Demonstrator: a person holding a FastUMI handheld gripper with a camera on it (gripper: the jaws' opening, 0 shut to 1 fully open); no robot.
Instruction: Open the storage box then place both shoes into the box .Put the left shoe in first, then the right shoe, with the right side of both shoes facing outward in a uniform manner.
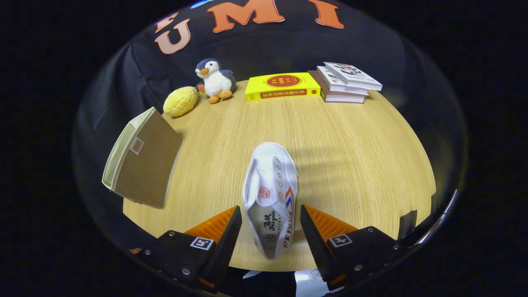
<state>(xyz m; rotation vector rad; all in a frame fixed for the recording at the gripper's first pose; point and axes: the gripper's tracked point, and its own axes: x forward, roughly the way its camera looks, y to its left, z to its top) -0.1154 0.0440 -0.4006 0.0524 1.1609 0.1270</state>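
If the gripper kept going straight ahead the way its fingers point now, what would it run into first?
The white shoe. Its heel end already lies between the open fingers of the gripper, neither finger clearly touching it, and the toe stretches ahead. Beyond it is bare table, then the yellow book, though depth is hard to judge.

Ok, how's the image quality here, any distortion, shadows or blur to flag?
Gripper view: strong fisheye bend, the table edge curves; soft striped shadows lie right of the white shoe; shoe and books look sharp; the storage box stretches toward the rim; the open gripper straddles the shoe's heel without touching it.
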